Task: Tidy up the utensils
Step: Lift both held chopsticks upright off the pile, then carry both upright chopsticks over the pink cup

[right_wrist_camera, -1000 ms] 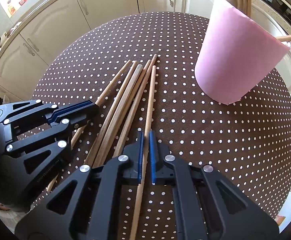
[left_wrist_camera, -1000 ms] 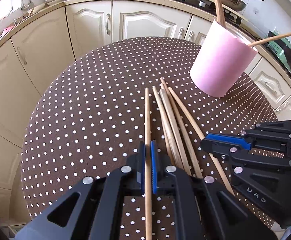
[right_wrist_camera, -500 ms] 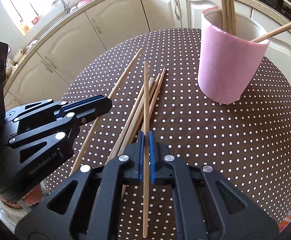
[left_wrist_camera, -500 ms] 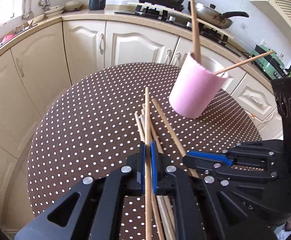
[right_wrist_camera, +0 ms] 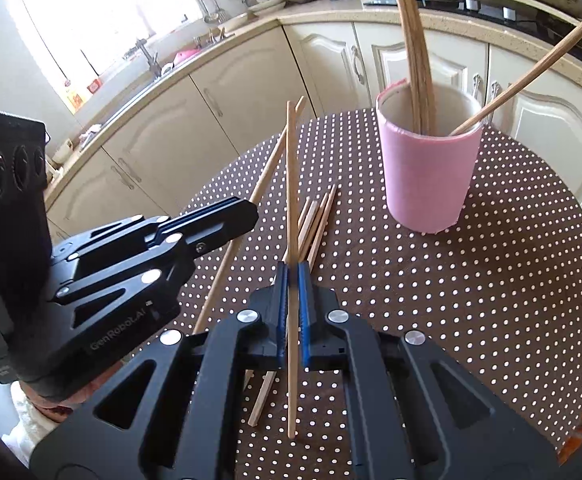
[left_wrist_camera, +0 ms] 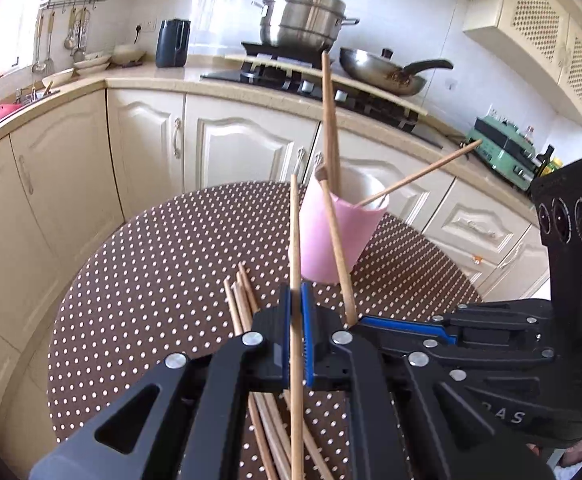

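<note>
Left wrist view first: the round table (left_wrist_camera: pixel 139 280) under its brown polka-dot cloth fills the lower scene, and the pink cup (left_wrist_camera: pixel 337 240) stands toward its far side, upright, already holding a few chopsticks that lean out over its rim. From the right wrist view the same pink cup (right_wrist_camera: pixel 427 176) sits just right of centre, its mouth wide, so the target looks forgiving.

Next, the left gripper (left_wrist_camera: pixel 296 334): jaws fully closed on one chopstick (left_wrist_camera: pixel 294 240), pinched well down its length so the long front part sticks up and forward toward the cup. The right gripper (right_wrist_camera: pixel 292 304) is likewise clamped tight on its own chopstick (right_wrist_camera: pixel 289 184), held around the middle, with a tail hanging back toward the camera.

Then the small stuff: a loose bundle of chopsticks (right_wrist_camera: pixel 315 216) lies on the cloth between the grippers and the cup, touching one another.

As for handling, these sticks look light, stiff and thin, likely wood, and smooth enough to swivel in a two-pad pinch. A mid-length hold seems to balance them best; a hold nearer one end would probably let the long side droop or pivot. Tipping each one nearly upright before release should help it drop inside the rim.
</note>
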`<move>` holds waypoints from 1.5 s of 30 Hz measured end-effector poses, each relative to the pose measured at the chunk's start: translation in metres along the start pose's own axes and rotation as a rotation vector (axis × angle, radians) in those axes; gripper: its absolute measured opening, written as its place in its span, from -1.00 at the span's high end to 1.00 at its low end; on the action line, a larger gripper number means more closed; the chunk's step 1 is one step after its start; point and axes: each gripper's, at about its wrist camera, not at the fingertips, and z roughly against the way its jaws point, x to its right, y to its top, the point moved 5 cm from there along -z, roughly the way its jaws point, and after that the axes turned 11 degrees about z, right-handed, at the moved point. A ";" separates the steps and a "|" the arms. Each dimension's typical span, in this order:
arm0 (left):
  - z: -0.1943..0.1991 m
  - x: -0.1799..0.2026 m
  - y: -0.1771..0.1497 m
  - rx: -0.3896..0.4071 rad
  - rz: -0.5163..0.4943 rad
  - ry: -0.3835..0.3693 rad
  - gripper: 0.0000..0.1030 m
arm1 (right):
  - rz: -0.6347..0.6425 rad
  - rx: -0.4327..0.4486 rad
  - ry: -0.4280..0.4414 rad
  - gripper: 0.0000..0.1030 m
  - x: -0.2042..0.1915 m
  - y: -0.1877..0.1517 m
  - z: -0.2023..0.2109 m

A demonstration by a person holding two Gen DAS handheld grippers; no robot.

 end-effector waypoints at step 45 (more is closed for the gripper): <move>-0.008 0.096 0.115 0.450 -0.087 -0.164 0.89 | 0.027 0.269 -0.047 0.89 0.061 0.098 0.097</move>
